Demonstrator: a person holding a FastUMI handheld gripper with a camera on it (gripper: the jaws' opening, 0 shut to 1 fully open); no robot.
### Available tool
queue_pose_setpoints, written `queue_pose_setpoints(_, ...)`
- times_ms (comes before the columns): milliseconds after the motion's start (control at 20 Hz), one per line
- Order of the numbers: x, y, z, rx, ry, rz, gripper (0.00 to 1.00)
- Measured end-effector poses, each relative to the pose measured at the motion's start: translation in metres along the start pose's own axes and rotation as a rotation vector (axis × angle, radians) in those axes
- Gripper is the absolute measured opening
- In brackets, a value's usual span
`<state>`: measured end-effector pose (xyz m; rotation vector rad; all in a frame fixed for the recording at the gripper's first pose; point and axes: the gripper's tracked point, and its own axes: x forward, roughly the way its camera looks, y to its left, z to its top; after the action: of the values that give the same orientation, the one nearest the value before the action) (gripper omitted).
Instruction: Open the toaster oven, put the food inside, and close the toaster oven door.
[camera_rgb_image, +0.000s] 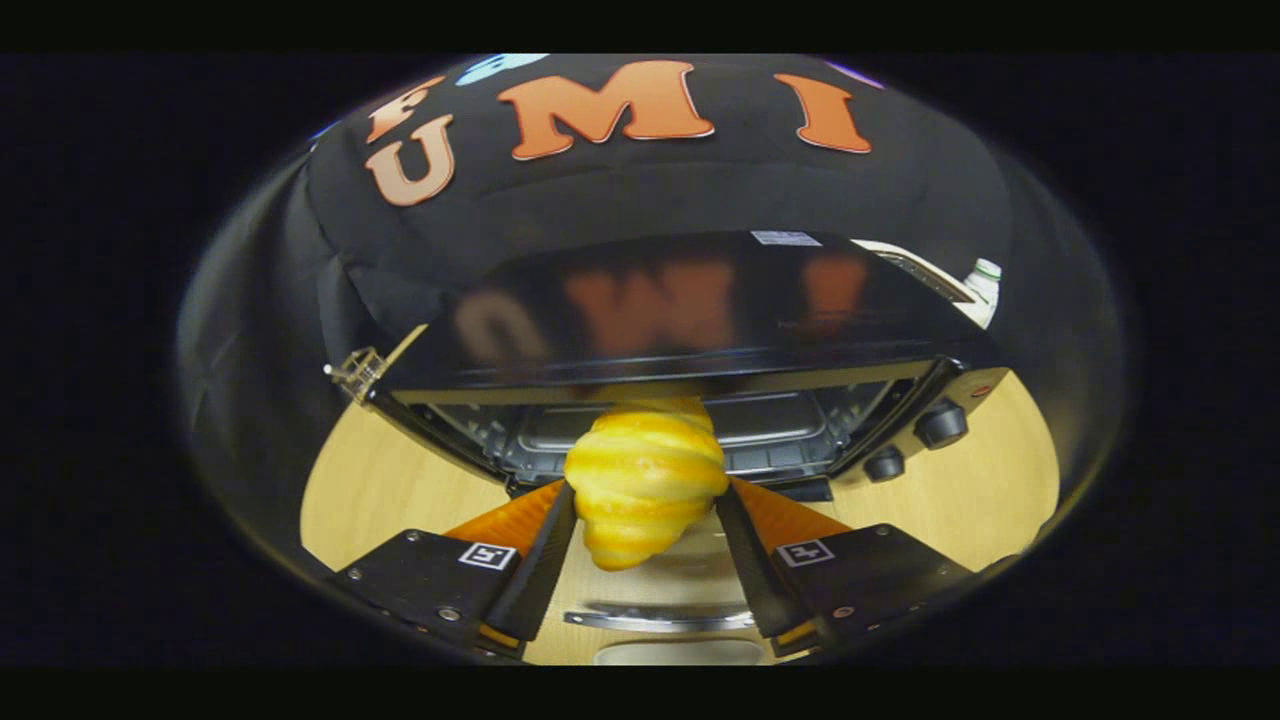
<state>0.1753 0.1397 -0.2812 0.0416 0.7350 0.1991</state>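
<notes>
The gripper (645, 500) was clenched on a croissant (645, 478), one finger pressing each flank, holding it just before the open toaster oven (690, 330) that stood across the desk (370, 480). The croissant looked light, soft and easily crushed; a gentle hold across its thick middle seemed best.

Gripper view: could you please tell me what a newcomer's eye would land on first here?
First, the golden croissant, pinched between the gripper jaws, which press on both its sides. Just beyond it gapes the toaster oven, its door folded down beneath the croissant and its knobs to the right. A bottle peeks up behind the oven's right corner.
</notes>
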Motion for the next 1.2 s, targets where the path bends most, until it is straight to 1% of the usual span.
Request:
queue_pose_setpoints(200,0.016,-0.003,0.014,0.089,-0.056,0.050,0.79)
queue_pose_setpoints(300,0.023,0.000,0.004,0.113,-0.030,0.064,0.79)
queue_pose_setpoints(450,0.025,-0.001,0.009,0.091,-0.064,0.049,0.80)
queue_pose_setpoints(550,0.028,-0.009,0.015,0.090,-0.077,0.018,0.80)
queue_pose_setpoints(650,0.035,-0.014,0.023,0.104,-0.089,0.002,0.82)
queue_pose_setpoints(750,0.038,-0.021,0.016,0.091,-0.070,-0.022,0.89)
queue_pose_setpoints(800,0.035,-0.024,0.012,0.074,-0.074,-0.034,0.93)
queue_pose_setpoints(850,0.030,-0.025,0.009,0.061,-0.086,-0.031,0.97)
queue_pose_setpoints(900,0.023,-0.022,0.004,0.062,-0.092,-0.017,0.99)
queue_pose_setpoints(1050,-0.008,-0.021,-0.016,0.085,-0.105,0.007,0.99)
queue_pose_setpoints(1200,-0.045,-0.030,-0.036,0.084,-0.140,-0.009,0.98)
